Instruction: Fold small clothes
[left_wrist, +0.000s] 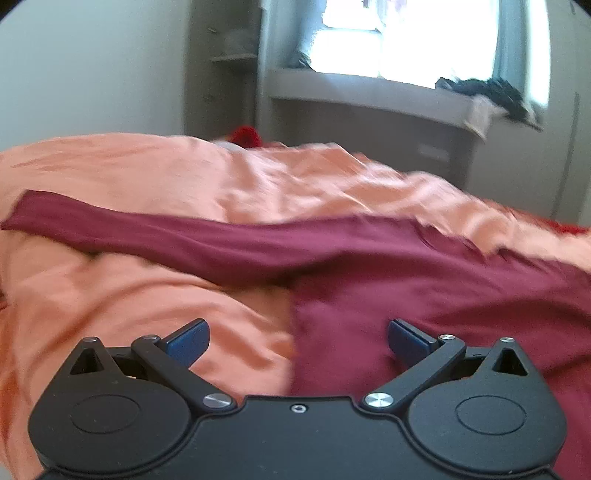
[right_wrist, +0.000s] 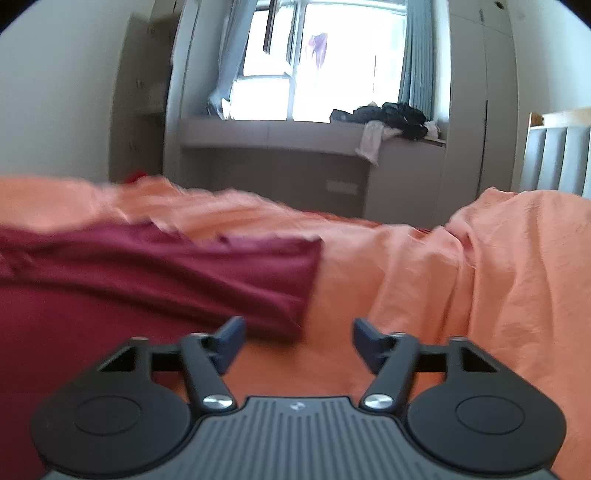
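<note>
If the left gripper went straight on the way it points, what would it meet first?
Probably the maroon garment: the open left gripper straddles its edge on the orange bedsheet. Depth is unclear.

Bedroom surroundings: orange bedding, window wall, built-in furniture.

An orange bedsheet (left_wrist: 129, 295) covers the bed, rumpled, with a raised fold at the right in the right wrist view (right_wrist: 517, 258). A bright window (right_wrist: 325, 62) is overexposed, with grey-blue curtains (right_wrist: 419, 55) on either side. Below it runs a grey desk ledge (right_wrist: 266, 134); a pile of dark clothes (right_wrist: 391, 112) sits on its right end, and a pale cloth (right_wrist: 371, 142) hangs over the edge. Tall grey shelving (left_wrist: 225, 66) stands left of the window. A padded grey headboard (right_wrist: 557, 158) shows at far right. A bright red item (left_wrist: 245, 133) peeks up beyond the bed's far edge, blurred.
</note>
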